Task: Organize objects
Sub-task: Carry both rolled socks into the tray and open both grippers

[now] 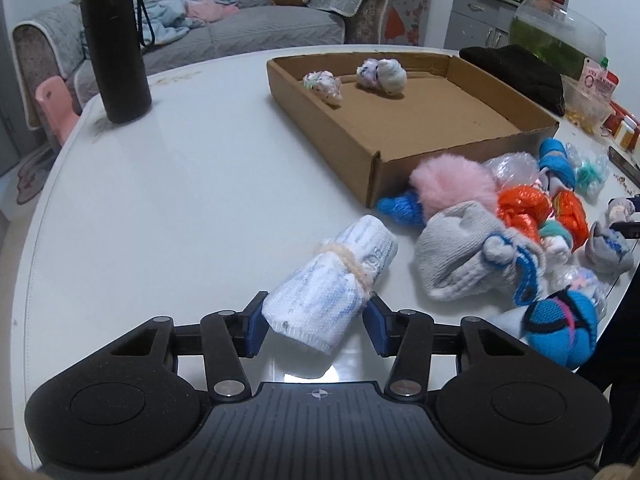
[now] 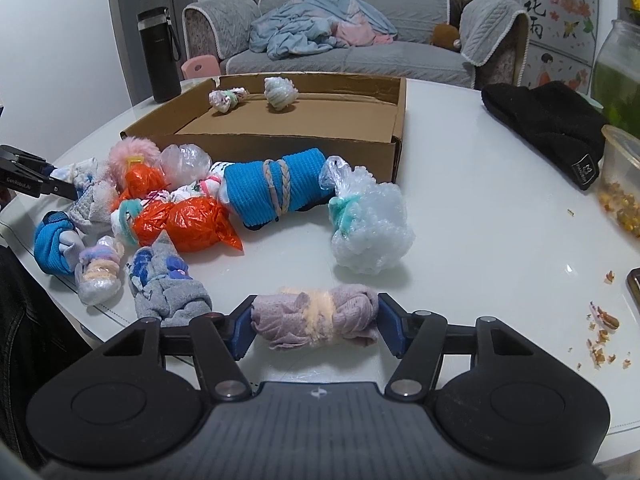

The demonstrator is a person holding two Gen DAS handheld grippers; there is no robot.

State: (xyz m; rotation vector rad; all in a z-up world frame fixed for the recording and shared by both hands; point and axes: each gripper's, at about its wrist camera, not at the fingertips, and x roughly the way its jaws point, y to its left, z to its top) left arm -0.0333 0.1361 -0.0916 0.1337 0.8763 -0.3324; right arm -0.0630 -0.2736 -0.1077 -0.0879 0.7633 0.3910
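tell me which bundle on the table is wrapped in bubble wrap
The white bubble-wrap bundle tied with a teal band, lying right of the blue roll; the others are cloth or plastic bags.

Bare table left of the cardboard box; bundle pile (right) blocks.

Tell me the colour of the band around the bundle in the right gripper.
Pale peach, wrapped around the mauve bundle; clearest in the right wrist view.

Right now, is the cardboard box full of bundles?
No, the cardboard box holds only two small bundles at its far wall; the rest of its floor is bare.
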